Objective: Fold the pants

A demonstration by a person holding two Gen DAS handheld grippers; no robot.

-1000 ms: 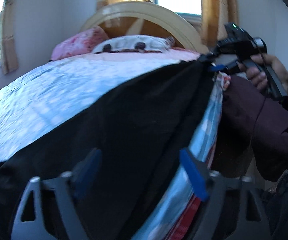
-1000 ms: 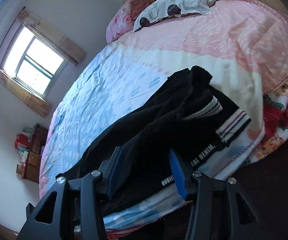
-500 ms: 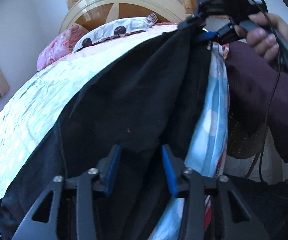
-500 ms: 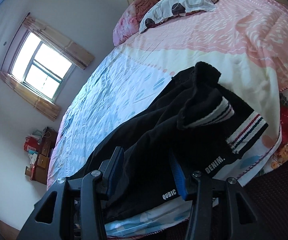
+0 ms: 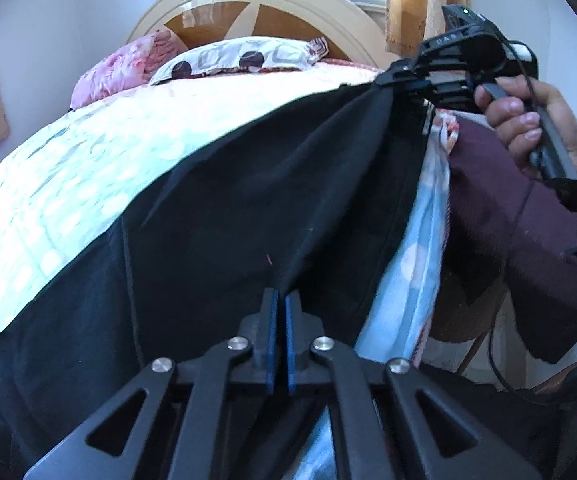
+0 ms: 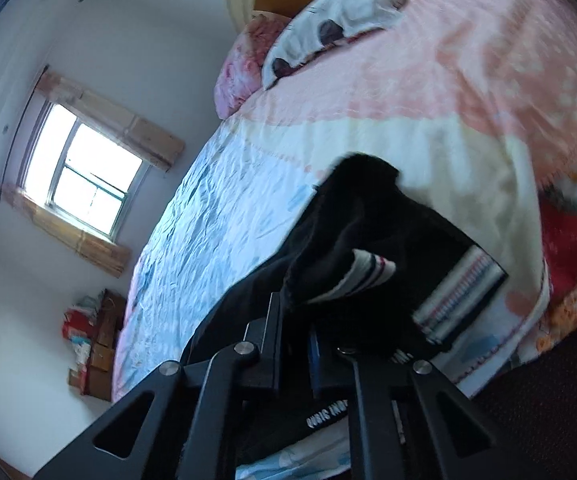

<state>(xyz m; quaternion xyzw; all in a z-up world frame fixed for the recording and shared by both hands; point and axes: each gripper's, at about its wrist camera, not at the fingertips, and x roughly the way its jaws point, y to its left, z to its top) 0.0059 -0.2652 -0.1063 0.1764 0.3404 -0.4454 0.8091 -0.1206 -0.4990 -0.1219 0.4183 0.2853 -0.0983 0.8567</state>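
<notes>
Black pants (image 5: 248,208) lie along the near edge of the bed, their striped waistband (image 6: 460,296) toward the pillows. My left gripper (image 5: 280,300) is shut on a pinched ridge of the black fabric, which stretches taut up to the other gripper. My right gripper (image 6: 294,320) is shut on the pants by the waist, with a folded striped edge (image 6: 364,272) bunched just above its fingers. In the left wrist view the right gripper (image 5: 388,78) shows at the upper right, held by a hand (image 5: 528,124), its tip clamped on the pants' corner.
The bed's blue and pink quilt (image 5: 68,184) spreads left of the pants. Pillows (image 5: 240,58) rest against a rounded headboard (image 5: 256,4). A person's maroon clothing (image 5: 520,232) is at the bed's right side. A window (image 6: 80,180) and stacked boxes (image 6: 92,344) are at the far wall.
Both grippers went from open to shut on the pants. The left one slid in along the fabric and pinched it. The right one closed by the waist and the fabric bunched up.
</notes>
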